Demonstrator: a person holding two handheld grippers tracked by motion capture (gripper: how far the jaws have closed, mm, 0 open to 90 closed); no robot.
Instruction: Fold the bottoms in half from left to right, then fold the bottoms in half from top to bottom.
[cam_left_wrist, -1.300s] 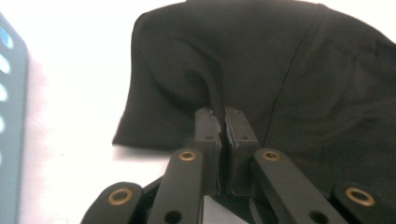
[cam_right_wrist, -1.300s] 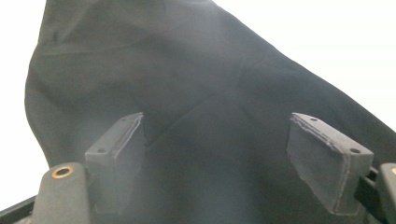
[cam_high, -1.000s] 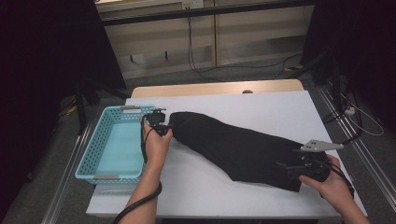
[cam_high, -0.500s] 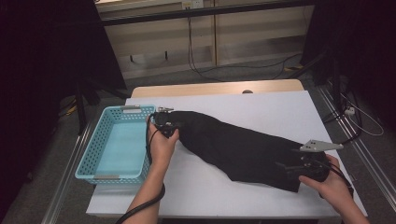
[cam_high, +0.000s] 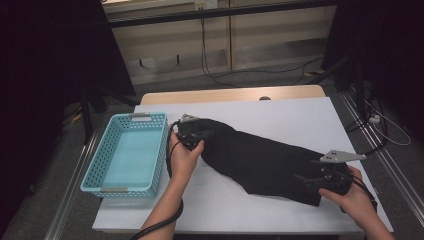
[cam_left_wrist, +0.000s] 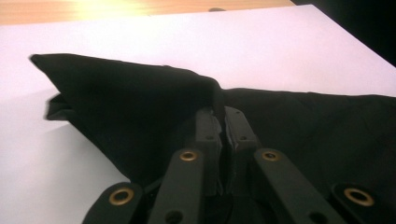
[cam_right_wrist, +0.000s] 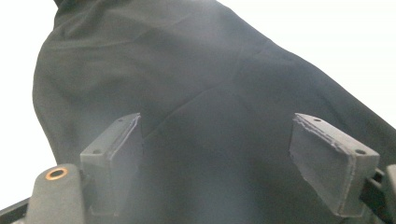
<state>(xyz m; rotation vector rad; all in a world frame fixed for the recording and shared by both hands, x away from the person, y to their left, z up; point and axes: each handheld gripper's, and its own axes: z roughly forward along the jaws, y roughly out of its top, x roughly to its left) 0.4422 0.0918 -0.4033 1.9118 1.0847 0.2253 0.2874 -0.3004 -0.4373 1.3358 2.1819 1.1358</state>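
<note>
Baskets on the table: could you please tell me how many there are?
1: a light blue perforated plastic basket at the table's left edge, beside the left gripper.

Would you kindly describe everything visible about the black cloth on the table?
The black cloth looks like soft, matte fabric with seams, lying as a long band slantwise across the white table, right of the blue basket. The left gripper is shut on its raised far-left end; the right gripper, jaws open, hovers over its near-right end.
</note>
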